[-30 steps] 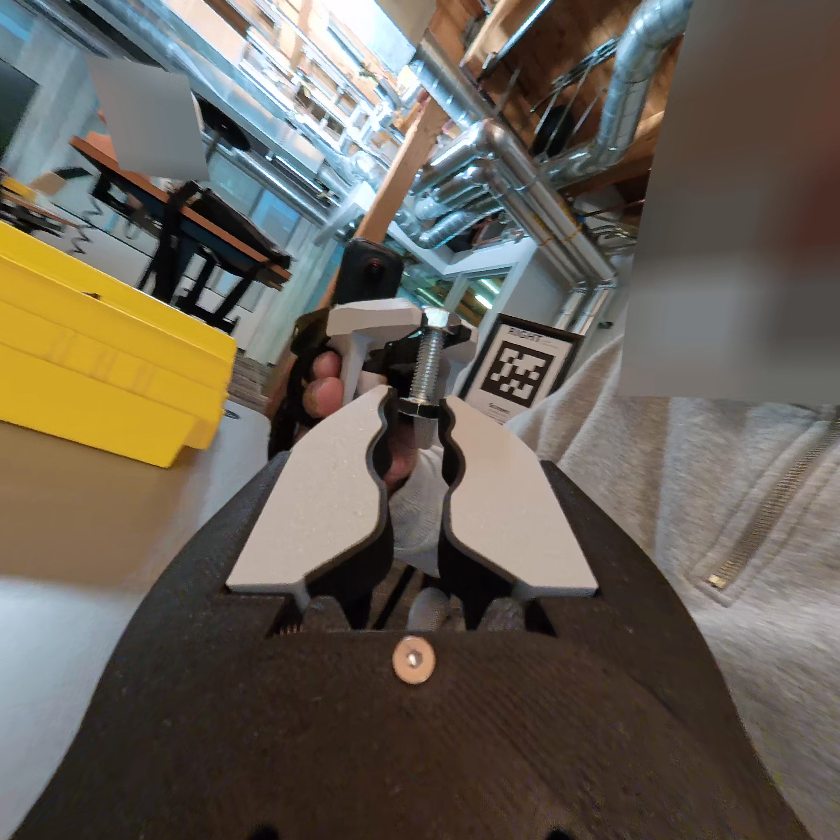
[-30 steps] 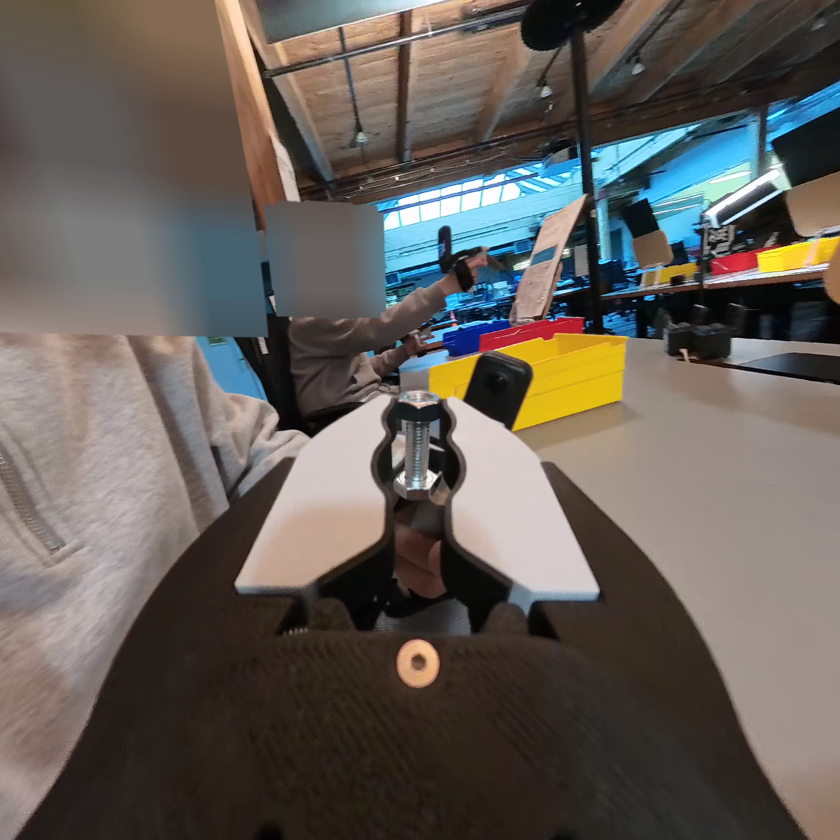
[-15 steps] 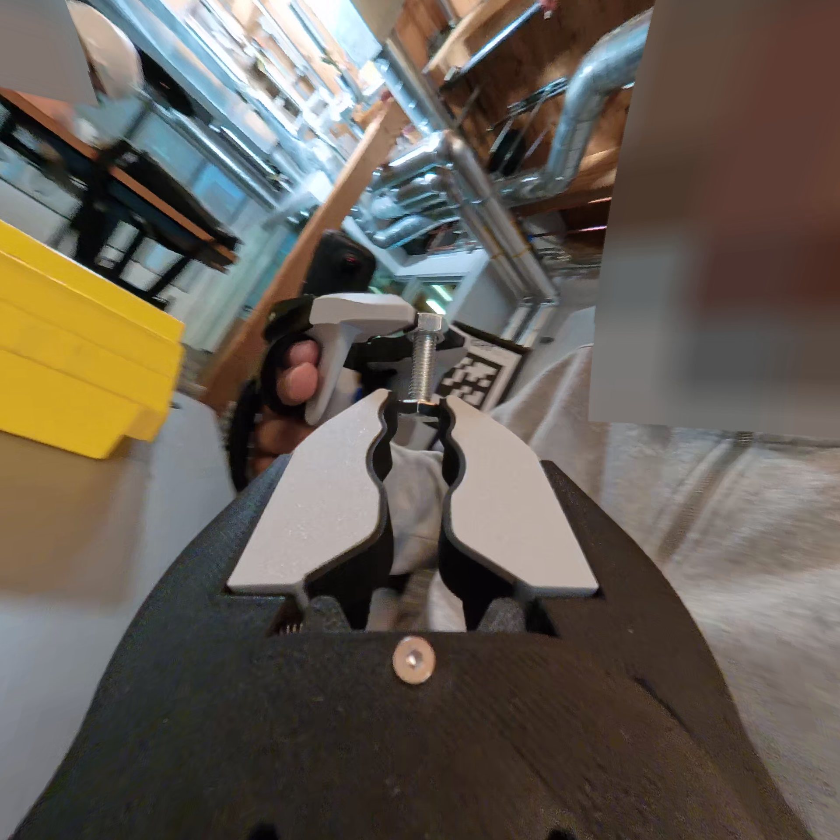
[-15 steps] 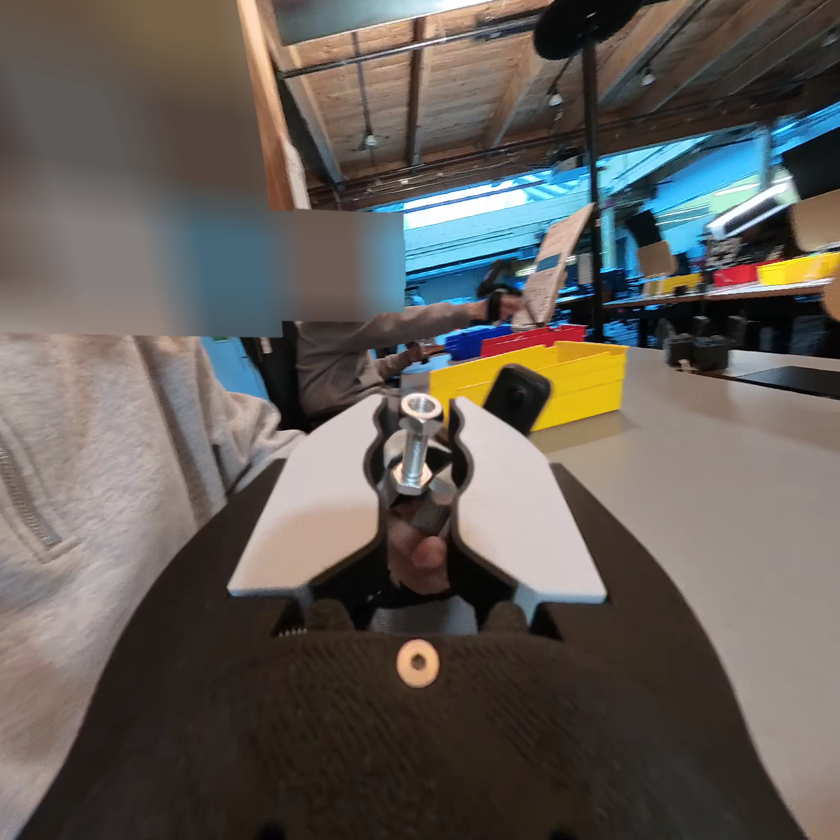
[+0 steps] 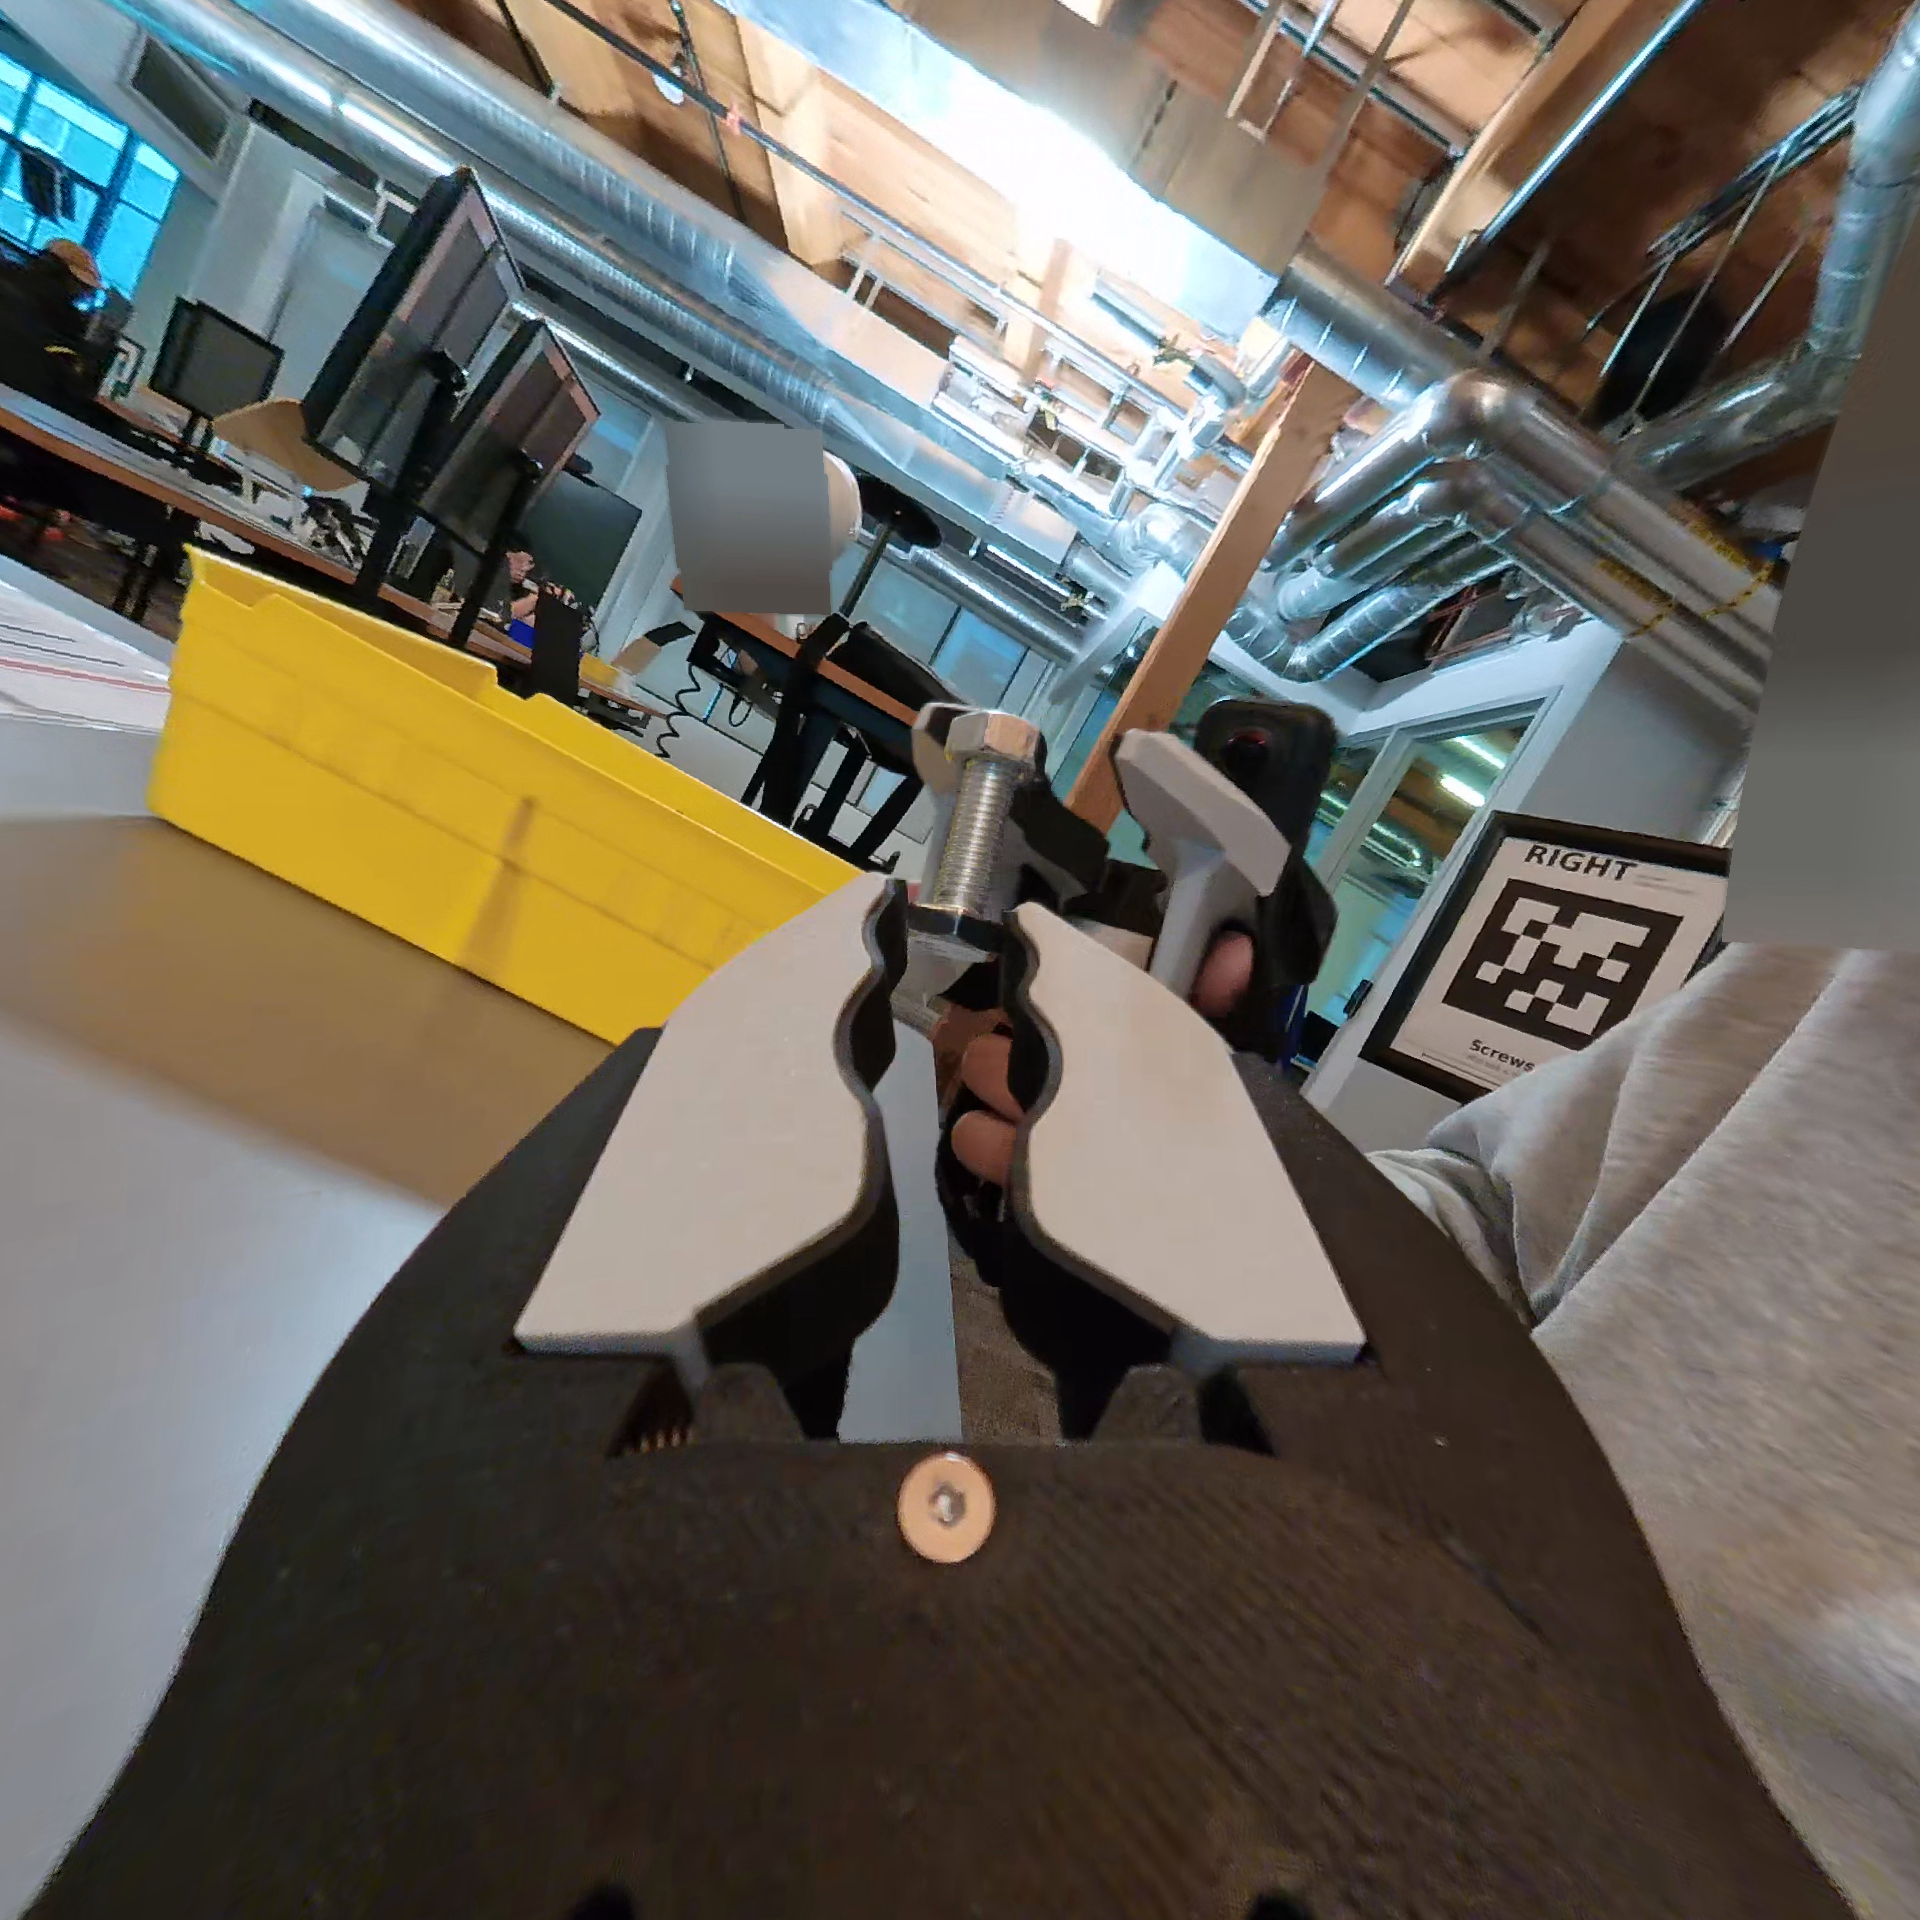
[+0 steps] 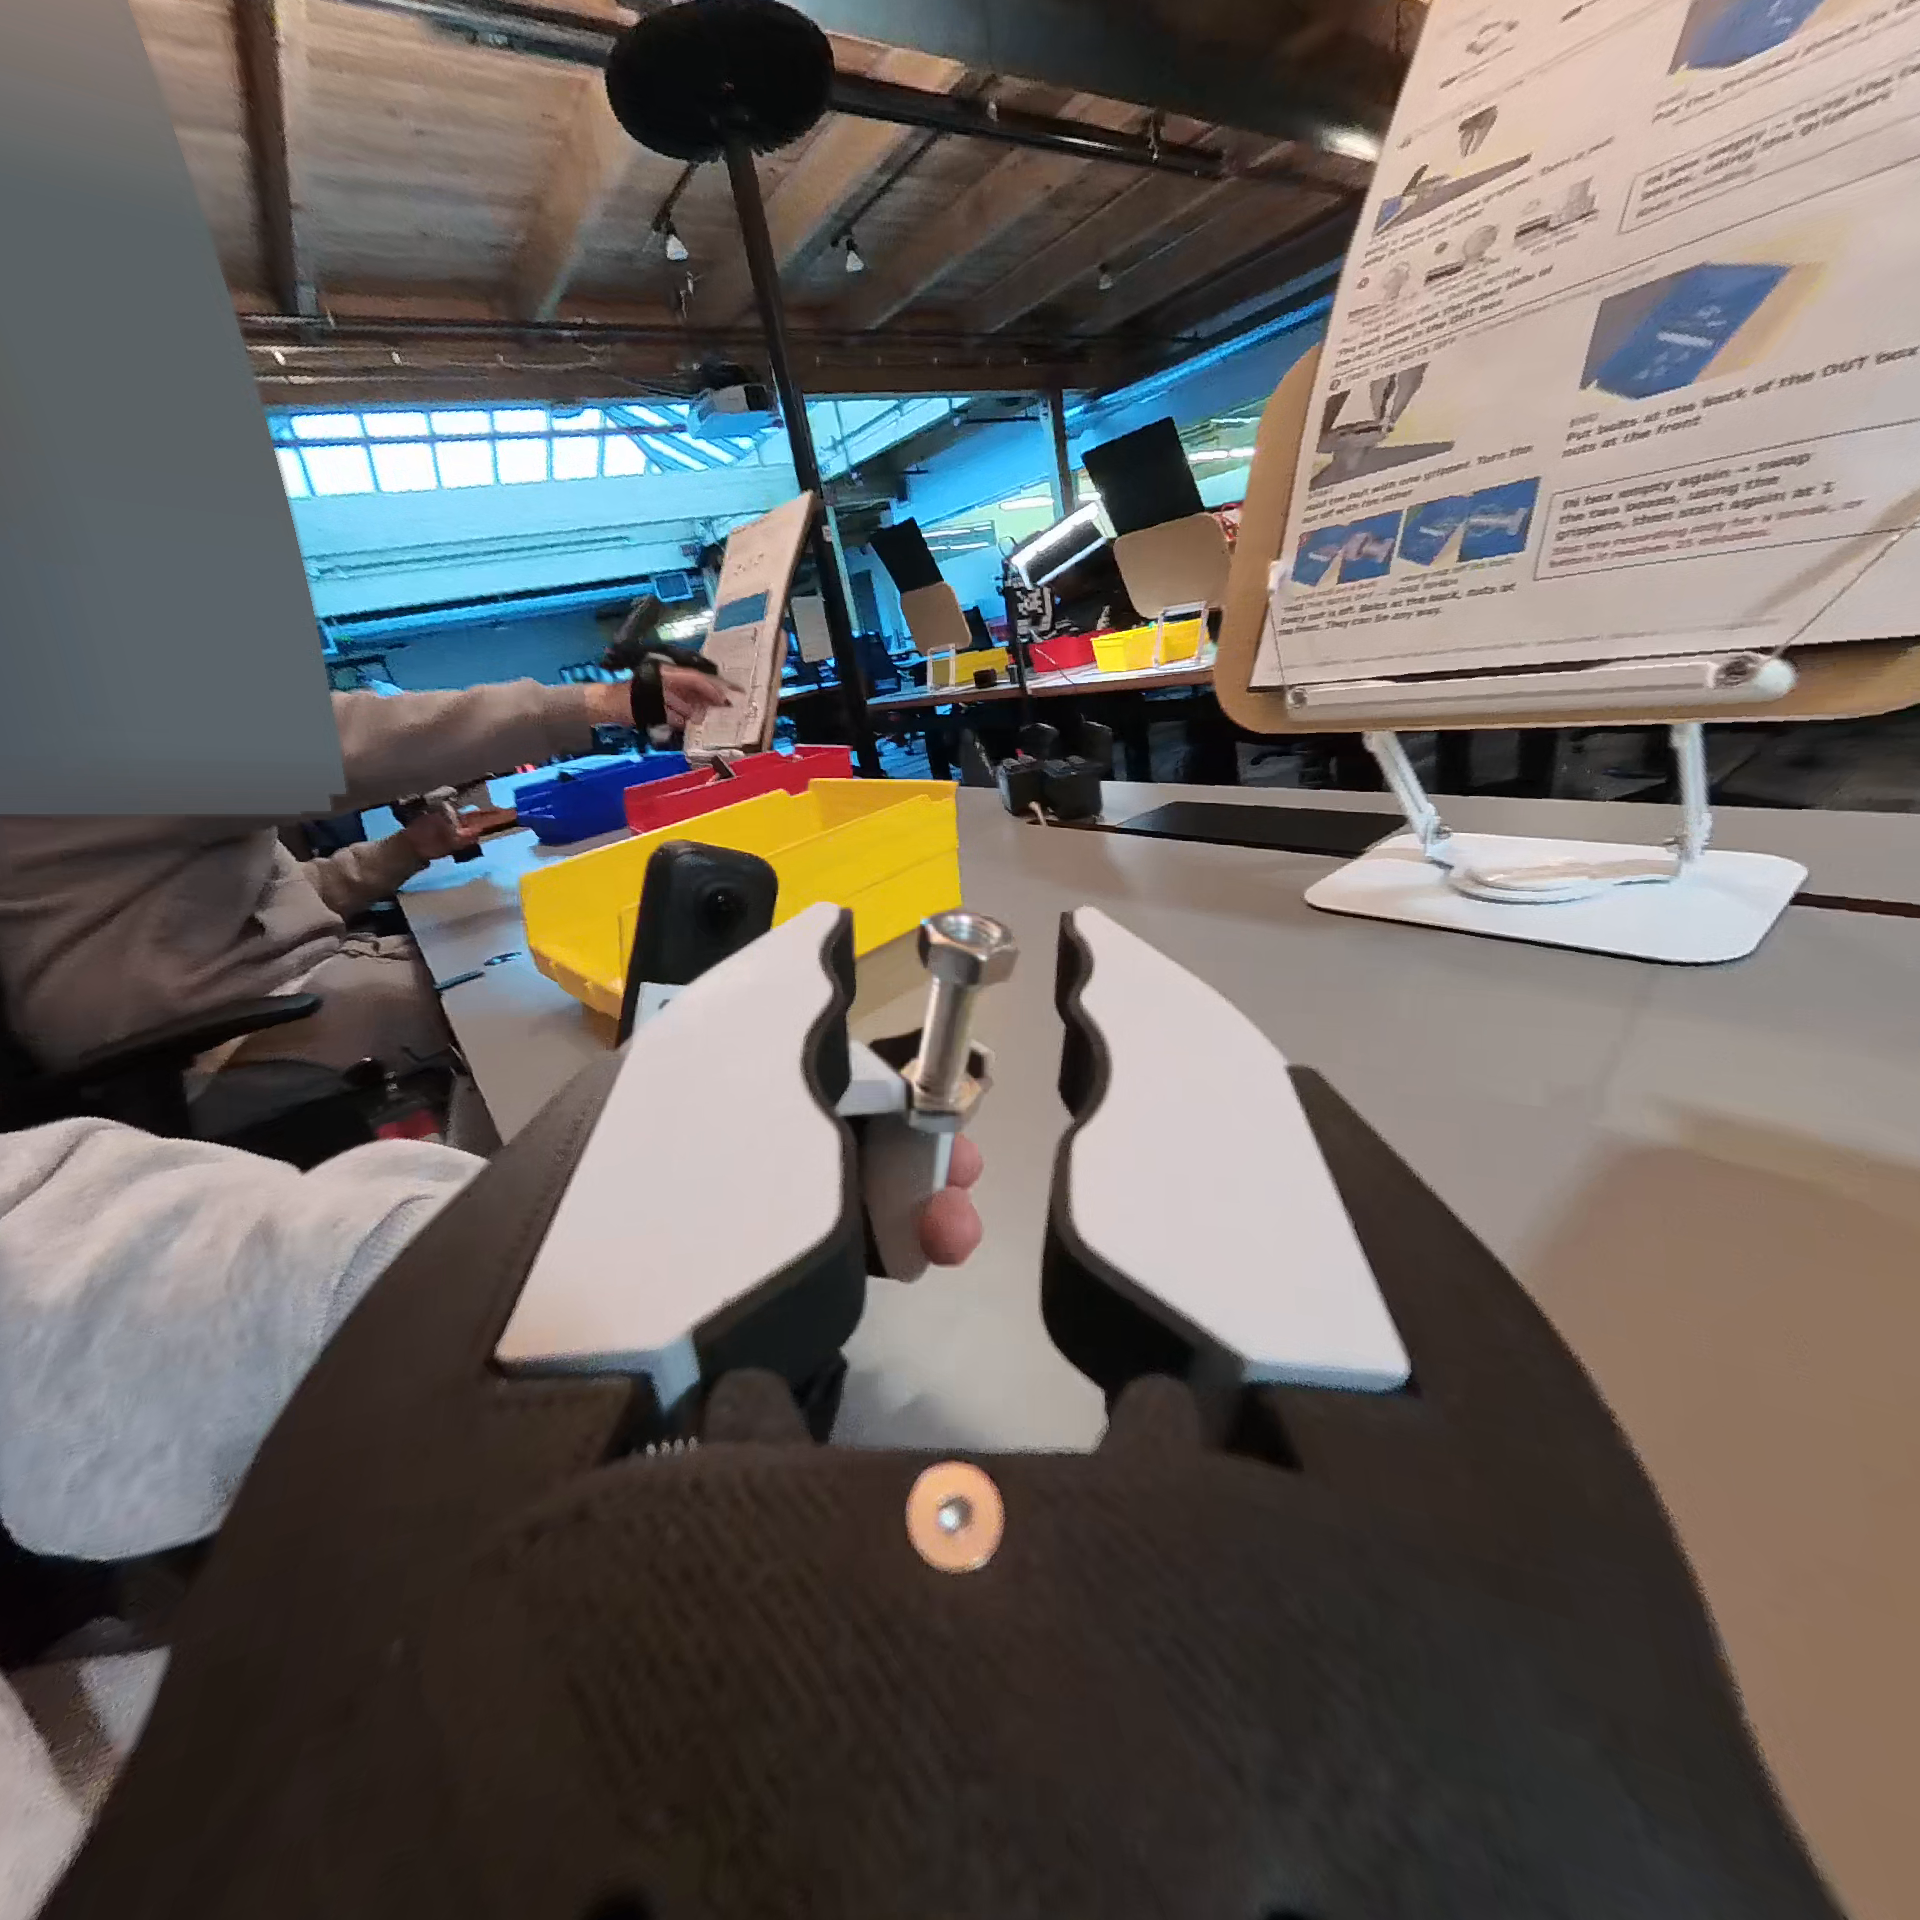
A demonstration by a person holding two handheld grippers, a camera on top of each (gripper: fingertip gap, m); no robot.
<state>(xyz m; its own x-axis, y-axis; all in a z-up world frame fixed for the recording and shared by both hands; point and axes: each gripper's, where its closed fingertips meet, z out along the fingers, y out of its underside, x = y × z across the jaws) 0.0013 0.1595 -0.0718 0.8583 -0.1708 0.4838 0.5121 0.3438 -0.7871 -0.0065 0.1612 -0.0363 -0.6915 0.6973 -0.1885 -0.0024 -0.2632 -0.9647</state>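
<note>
Two grippers meet over your grey table [image 6: 1558, 1195]. Your left gripper [image 5: 951, 925] has its fingers clamped on the nut [image 5: 954, 928] threaded onto the steel bolt [image 5: 971, 821], which stands nearly upright, hex head up. Your right gripper [image 6: 956, 961] has its fingers spread apart, one on either side of the bolt head without touching it. A yellow bin [image 5: 447, 810] sits on the table beyond; a document stand [image 6: 1558, 873] stands further along.
</note>
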